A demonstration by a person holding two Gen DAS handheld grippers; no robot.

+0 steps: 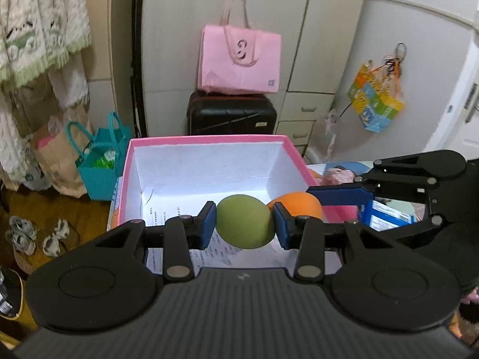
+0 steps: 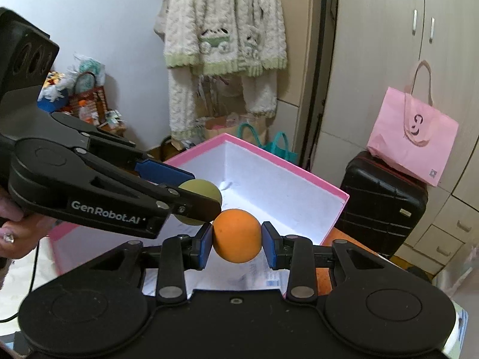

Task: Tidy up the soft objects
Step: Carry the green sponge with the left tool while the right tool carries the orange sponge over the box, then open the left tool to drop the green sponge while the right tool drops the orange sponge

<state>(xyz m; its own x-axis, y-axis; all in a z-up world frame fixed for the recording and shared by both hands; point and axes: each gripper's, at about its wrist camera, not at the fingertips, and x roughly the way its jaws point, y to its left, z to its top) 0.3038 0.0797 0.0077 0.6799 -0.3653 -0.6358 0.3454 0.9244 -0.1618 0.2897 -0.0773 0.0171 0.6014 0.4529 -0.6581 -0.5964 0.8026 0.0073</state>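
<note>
My left gripper (image 1: pixel 244 221) is shut on a green soft ball (image 1: pixel 244 221) and holds it over the open pink box (image 1: pixel 209 140) with a white inside. My right gripper (image 2: pixel 237 236) is shut on an orange soft ball (image 2: pixel 237 236) just to the right of the green one, also above the box (image 2: pixel 287 167). The orange ball (image 1: pixel 299 205) shows behind my left gripper's right finger, held by the right gripper (image 1: pixel 338 194). The left gripper (image 2: pixel 191 191) with the green ball (image 2: pixel 203 190) shows at the left of the right wrist view. Paper sheets lie on the box floor.
A black suitcase (image 1: pixel 232 113) with a pink bag (image 1: pixel 239 59) on it stands behind the box by white cabinets. A teal bag (image 1: pixel 101 161) and paper bags sit on the floor at left. A knit garment (image 2: pixel 224 30) hangs on the wall. Blue packets (image 1: pixel 386 215) lie right of the box.
</note>
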